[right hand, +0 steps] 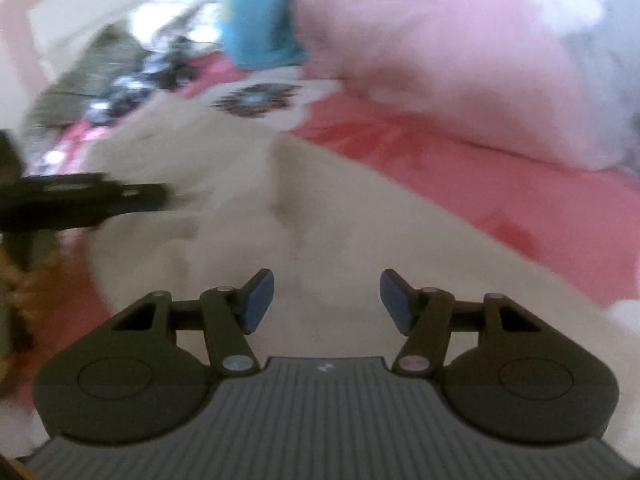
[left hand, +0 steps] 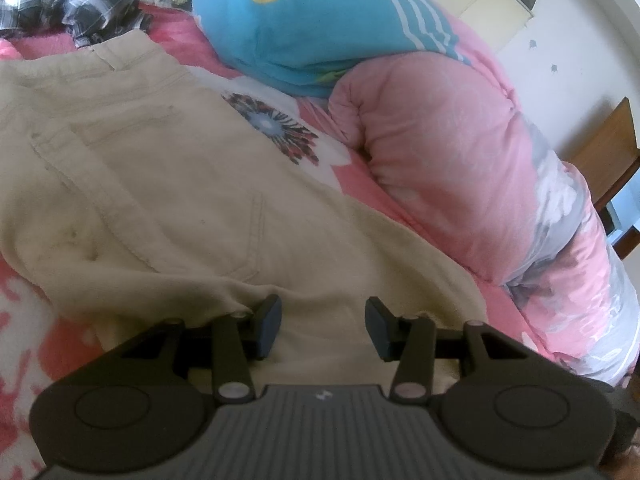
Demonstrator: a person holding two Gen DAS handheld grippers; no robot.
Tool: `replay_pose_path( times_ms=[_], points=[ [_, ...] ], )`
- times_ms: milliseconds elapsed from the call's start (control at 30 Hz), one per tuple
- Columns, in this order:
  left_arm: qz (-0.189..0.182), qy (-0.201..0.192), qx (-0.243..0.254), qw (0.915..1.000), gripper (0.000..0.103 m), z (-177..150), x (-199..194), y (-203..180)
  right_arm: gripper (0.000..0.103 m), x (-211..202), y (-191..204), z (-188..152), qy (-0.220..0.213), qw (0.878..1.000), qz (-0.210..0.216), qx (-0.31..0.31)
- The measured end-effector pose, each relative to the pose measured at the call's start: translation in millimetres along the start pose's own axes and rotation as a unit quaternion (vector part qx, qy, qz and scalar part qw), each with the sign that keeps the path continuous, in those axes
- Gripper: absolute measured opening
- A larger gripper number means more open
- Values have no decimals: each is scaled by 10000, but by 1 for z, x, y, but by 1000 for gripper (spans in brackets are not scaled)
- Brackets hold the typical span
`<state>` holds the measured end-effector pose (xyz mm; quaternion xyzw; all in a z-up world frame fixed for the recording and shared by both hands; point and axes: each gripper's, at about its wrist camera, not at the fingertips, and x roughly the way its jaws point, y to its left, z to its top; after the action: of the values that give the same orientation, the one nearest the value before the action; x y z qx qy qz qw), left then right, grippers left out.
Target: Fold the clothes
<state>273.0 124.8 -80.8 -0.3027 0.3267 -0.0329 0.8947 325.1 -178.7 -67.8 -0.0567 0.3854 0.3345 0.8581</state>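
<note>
Beige trousers sharp left view only; right hand-held gripper spread, left spread.

Both cameras sit just behind their own fingers, tilted down, close over the beige trousers on the bed. The left view is sharp, with the blue pillow at 12 o'clock and the pink quilt at 2. The right view is blurred and shares the trousers, pillow and quilt.
</note>
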Motion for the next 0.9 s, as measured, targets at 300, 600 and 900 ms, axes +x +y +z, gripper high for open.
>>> replay_pose_path(
  times_ms=[300,600,900],
  points=[
    [43,-31,63,10000,49,-2,2,-1,59,18,12,-5,82,9998,123,-133],
    [15,-18,34,10000,49,-2,2,-1,29,14,57,-14,158,9959,-420,-784],
    [-59,23,-43,10000,49,0,1,2,4,8,97,-25,309,9866,-792,-1393]
  ],
)
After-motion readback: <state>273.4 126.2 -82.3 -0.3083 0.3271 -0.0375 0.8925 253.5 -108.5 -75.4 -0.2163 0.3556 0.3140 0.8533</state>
